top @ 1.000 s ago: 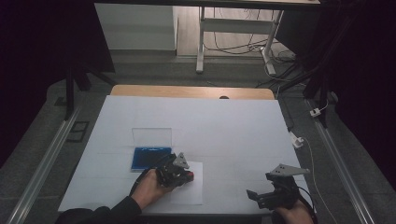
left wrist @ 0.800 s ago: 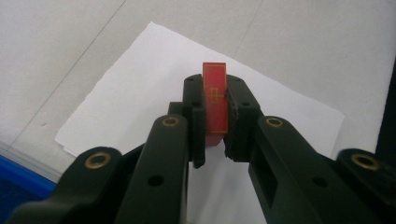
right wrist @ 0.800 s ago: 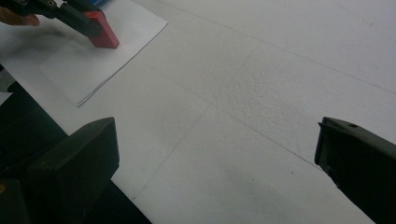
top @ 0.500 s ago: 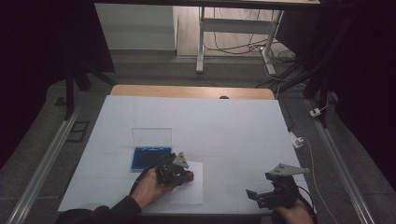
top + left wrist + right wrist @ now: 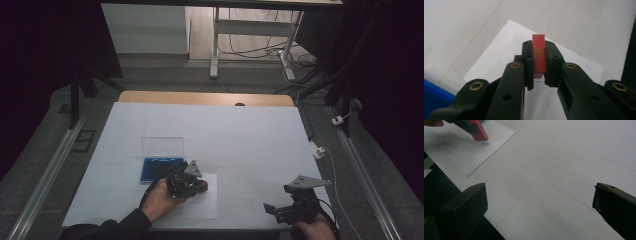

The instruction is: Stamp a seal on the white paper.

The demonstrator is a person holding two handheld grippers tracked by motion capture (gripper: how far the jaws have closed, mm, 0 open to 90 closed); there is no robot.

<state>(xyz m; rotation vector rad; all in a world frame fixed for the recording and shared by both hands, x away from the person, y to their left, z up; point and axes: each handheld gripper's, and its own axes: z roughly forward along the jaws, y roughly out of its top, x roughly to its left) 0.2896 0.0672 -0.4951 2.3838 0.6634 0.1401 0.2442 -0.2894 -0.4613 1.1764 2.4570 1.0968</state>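
My left gripper (image 5: 196, 186) (image 5: 539, 65) is shut on a small red block (image 5: 539, 54) with gold markings, held upright between the jaws just above a white sheet of paper (image 5: 205, 202) (image 5: 506, 47). The right gripper view catches the same red block (image 5: 480, 133) tilted over the paper (image 5: 476, 152), with a faint printed mark below it. Near the table's front right edge my right gripper (image 5: 280, 209) (image 5: 540, 202) stands open, jaws wide apart over bare table.
A blue tray (image 5: 159, 169) with a clear lid (image 5: 162, 145) raised behind it lies just left of my left gripper. The white table top (image 5: 240, 135) spreads beyond. Cables and a white plug (image 5: 318, 150) lie off the right edge.
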